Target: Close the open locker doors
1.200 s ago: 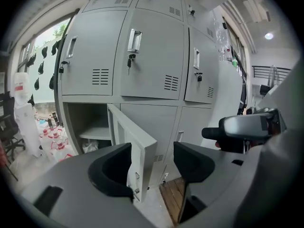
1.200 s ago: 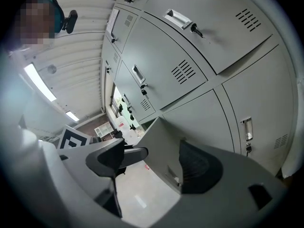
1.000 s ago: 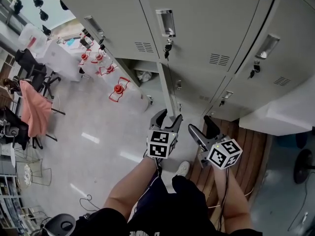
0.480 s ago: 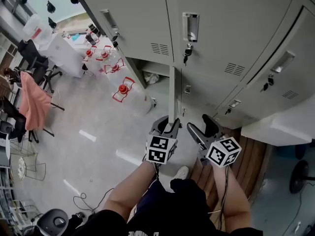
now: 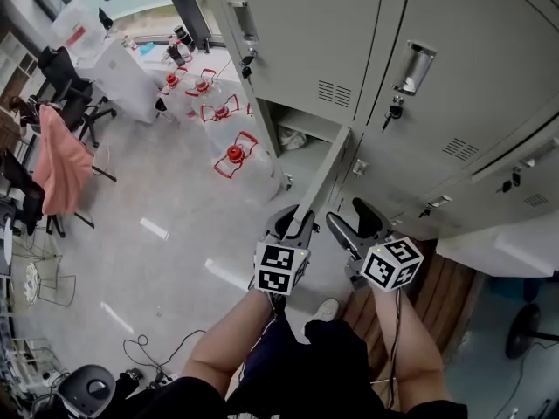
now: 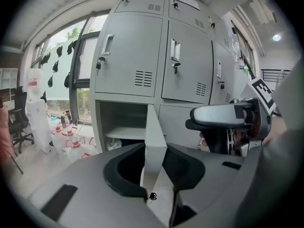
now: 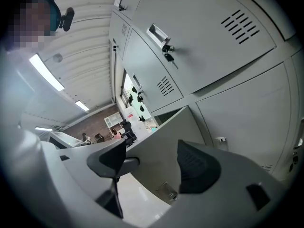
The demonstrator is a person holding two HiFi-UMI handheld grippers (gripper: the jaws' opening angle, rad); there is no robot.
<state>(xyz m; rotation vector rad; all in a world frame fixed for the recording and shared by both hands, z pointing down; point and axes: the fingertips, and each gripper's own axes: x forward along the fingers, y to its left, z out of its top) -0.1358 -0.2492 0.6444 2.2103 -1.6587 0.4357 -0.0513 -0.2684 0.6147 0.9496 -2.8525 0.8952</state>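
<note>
One lower locker door (image 5: 325, 177) stands open, seen edge-on and sticking out from the grey lockers. My left gripper (image 5: 293, 223) holds its free edge. In the left gripper view the door's edge (image 6: 154, 141) runs between the pads of the left gripper (image 6: 154, 175), whose jaws have just been closing onto it. My right gripper (image 5: 356, 221) is open just right of the door, beside its outer face. The door panel (image 7: 161, 146) fills the space ahead of the right gripper (image 7: 152, 163). The open compartment (image 5: 301, 133) holds a crumpled white bag.
Closed lockers with handles and keys (image 5: 415, 64) fill the top and right. Clear water jugs with red handles (image 5: 236, 155) stand on the floor left of the open compartment. A chair with a pink cloth (image 5: 61, 160) is far left. Wooden slats (image 5: 437, 278) lie at the lower right.
The left gripper's jaws went from open around the door's edge to shut on it. The door has swung left towards its compartment, and both grippers moved with it.
</note>
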